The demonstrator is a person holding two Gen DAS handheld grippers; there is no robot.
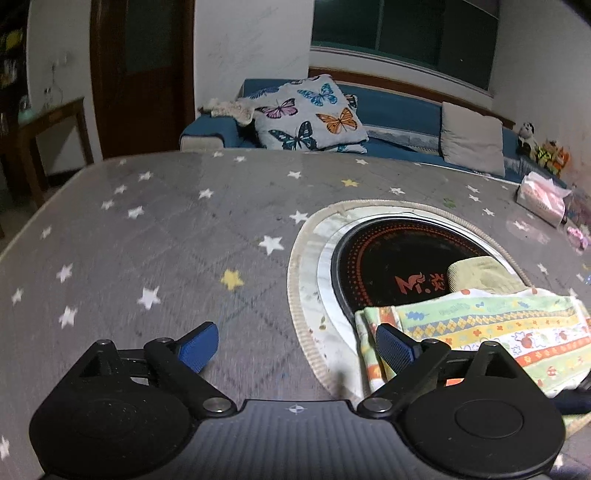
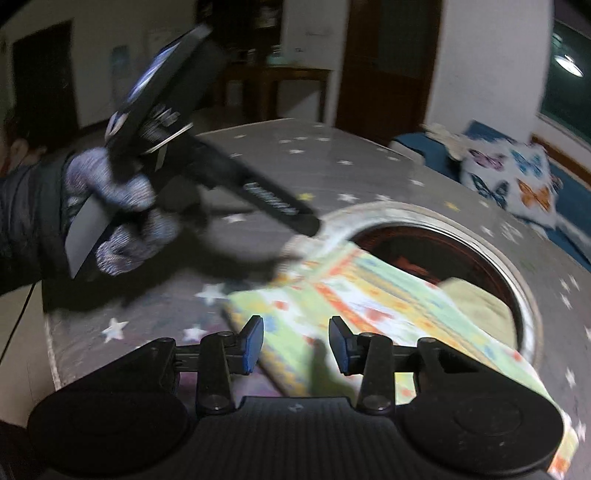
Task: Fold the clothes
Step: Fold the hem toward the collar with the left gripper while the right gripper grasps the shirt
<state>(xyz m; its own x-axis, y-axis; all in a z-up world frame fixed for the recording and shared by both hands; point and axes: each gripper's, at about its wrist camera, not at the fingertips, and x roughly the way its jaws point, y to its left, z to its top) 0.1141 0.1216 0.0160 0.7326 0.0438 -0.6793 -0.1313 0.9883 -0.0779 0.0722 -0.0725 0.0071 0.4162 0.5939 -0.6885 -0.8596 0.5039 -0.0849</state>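
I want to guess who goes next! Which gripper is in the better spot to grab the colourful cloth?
Probably the right gripper: its open fingers sit directly over the colourful cloth. The left gripper, also open, mostly faces bare tablecloth, with the cloth's end beside one finger.

A folded, patterned cloth (image 1: 480, 325) lies on the star-printed table cover (image 1: 166, 229), partly over the round cooktop (image 1: 388, 258) set in the table. Behind the table is a sofa (image 1: 399, 107) with a butterfly pillow (image 1: 310, 114) on it.

White walls, dark wooden door (image 1: 142, 74), blue sofa (image 1: 399, 110) beneath a dark window (image 1: 402, 33).
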